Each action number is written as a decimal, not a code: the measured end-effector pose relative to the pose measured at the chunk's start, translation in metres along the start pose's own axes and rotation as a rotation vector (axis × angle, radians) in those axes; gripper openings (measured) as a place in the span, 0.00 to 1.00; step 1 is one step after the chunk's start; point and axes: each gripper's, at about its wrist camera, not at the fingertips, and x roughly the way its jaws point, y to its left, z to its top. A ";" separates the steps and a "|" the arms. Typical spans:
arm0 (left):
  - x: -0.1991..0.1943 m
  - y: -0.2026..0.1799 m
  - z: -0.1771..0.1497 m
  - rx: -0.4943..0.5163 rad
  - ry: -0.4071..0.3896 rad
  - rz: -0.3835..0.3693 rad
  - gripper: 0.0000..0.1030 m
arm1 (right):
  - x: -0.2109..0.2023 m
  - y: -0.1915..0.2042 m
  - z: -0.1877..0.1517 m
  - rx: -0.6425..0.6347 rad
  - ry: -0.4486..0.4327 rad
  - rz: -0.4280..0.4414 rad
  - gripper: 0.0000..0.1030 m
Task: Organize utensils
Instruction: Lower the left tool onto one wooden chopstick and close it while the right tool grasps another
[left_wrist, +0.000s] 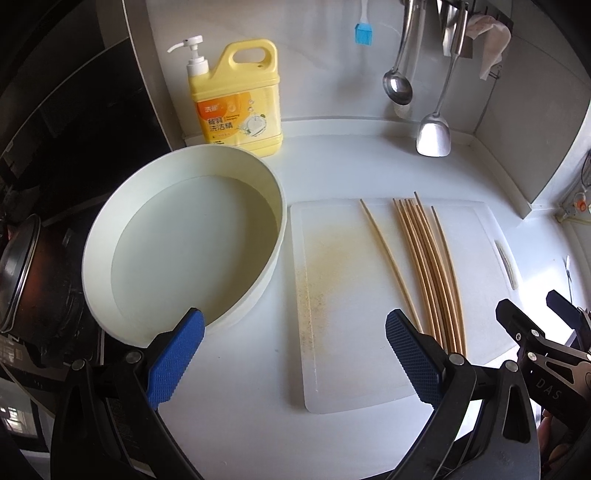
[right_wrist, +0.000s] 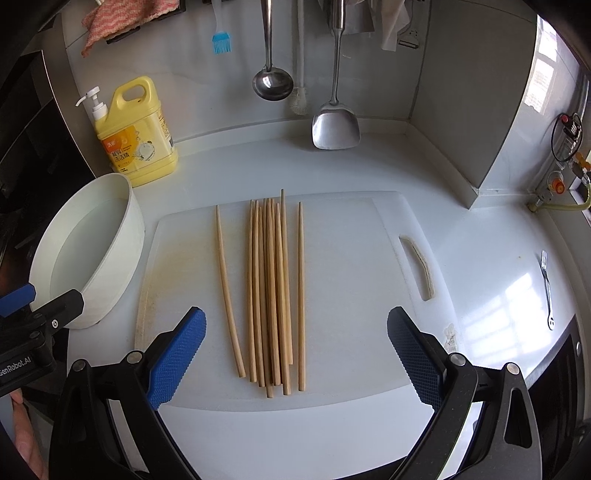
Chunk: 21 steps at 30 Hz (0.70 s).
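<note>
Chopsticks (right_wrist: 271, 295) lie just ahead of my right gripper (right_wrist: 295, 363), whose jaws stand wide apart and hold nothing. They rest lengthwise on the white cutting board (right_wrist: 354, 295): most bunched in a loose bundle, with one stray on either side of it. My left gripper (left_wrist: 293, 356) is spread apart and empty too, over the board's stained left part, beside the white basin (left_wrist: 273, 206) of water. I judge the sorting barely begun: nothing is gathered or lifted, and the strays need joining to the bundle.
</note>
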 end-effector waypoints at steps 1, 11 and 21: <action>0.004 -0.002 0.000 0.010 0.001 -0.015 0.94 | 0.002 -0.005 -0.003 0.015 -0.002 -0.002 0.91; 0.039 -0.033 -0.005 -0.020 -0.006 -0.066 0.94 | 0.022 -0.043 -0.017 -0.001 -0.039 -0.040 0.91; 0.067 -0.059 -0.016 -0.103 -0.079 0.012 0.94 | 0.073 -0.052 -0.008 -0.086 -0.073 0.084 0.91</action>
